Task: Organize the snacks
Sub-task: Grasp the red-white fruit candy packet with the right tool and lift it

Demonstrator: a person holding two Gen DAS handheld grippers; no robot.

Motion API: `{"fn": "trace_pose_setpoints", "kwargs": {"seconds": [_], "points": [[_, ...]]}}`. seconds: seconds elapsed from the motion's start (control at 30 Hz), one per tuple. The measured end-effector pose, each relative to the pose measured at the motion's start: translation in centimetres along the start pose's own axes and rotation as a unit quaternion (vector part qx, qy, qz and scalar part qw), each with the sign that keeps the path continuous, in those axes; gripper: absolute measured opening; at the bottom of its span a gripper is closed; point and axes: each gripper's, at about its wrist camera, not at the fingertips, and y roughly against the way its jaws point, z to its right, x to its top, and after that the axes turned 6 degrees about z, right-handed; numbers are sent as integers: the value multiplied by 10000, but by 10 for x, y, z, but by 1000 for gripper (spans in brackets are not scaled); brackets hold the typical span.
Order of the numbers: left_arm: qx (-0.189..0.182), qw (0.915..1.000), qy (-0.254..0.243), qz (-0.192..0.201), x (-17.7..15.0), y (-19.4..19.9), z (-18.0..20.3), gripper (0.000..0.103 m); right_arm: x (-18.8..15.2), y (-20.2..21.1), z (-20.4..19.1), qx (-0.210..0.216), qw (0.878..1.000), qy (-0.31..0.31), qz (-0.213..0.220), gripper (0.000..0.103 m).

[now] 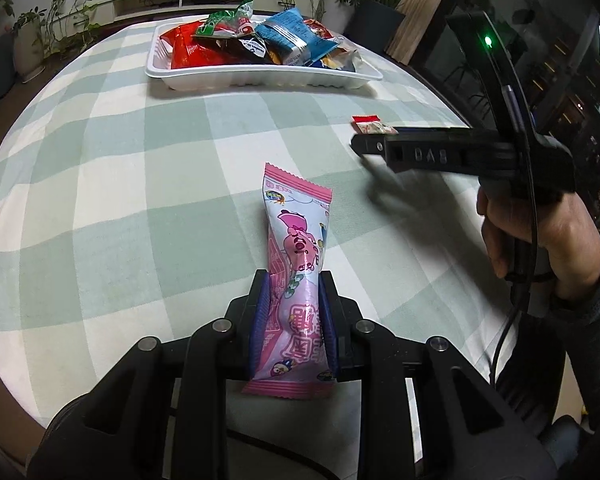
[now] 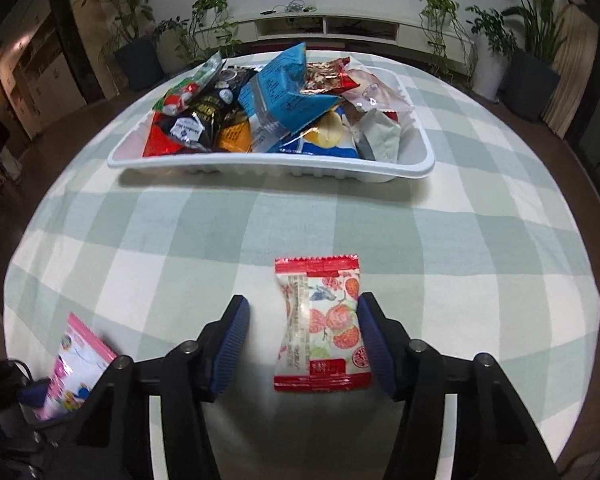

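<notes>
The desk (image 2: 140, 240) wore a green-and-white checked cloth, with potted plants (image 2: 136, 20) and a low white shelf (image 2: 324, 26) along the wall behind. A white tray (image 2: 260, 166) heaped with snack packets sat at the far side. My left tool (image 1: 293, 312) was clamped on a long pink packet (image 1: 296, 264), both blue pads pressed against its sides. My right tool (image 2: 302, 340) stood wide apart around a small red-and-white packet (image 2: 322, 326) lying flat on the cloth; its right pad looked to touch the wrapper, the left stood clear. The left camera caught only a corner of that small packet (image 1: 374, 125) behind my right tool (image 1: 374, 146), whose fingers overlapped side-on. The right camera showed the pink packet (image 2: 78, 364) cut off at the lower left.
</notes>
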Motion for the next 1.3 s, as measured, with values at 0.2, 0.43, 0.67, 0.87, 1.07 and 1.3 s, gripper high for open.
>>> {"fn": "trace_pose_setpoints", "kwargs": {"seconds": [0.2, 0.43, 0.67, 0.87, 1.07, 1.3], "points": [[9, 10000, 75, 48, 1, 0, -1, 23, -4, 3, -3, -91, 9997, 215, -10, 56], [14, 9999, 96, 98, 0, 1, -1, 22, -11, 11, -7, 35, 9996, 265, -58, 35], [17, 9996, 203, 176, -1, 6, -5, 22, -30, 29, -2, 365, 9993, -98, 25, 32], [37, 9992, 251, 301, 1, 15, -6, 21, -56, 55, -1, 648, 9967, -407, 254, 31], [-19, 9986, 262, 467, 4, 26, -3, 20, -59, 81, 3, 791, 9938, -572, 529, 31], [-49, 9977, 335, 584, 4, 34, -5, 16, -56, 91, 15, 787, 9921, -697, 690, 31]]}}
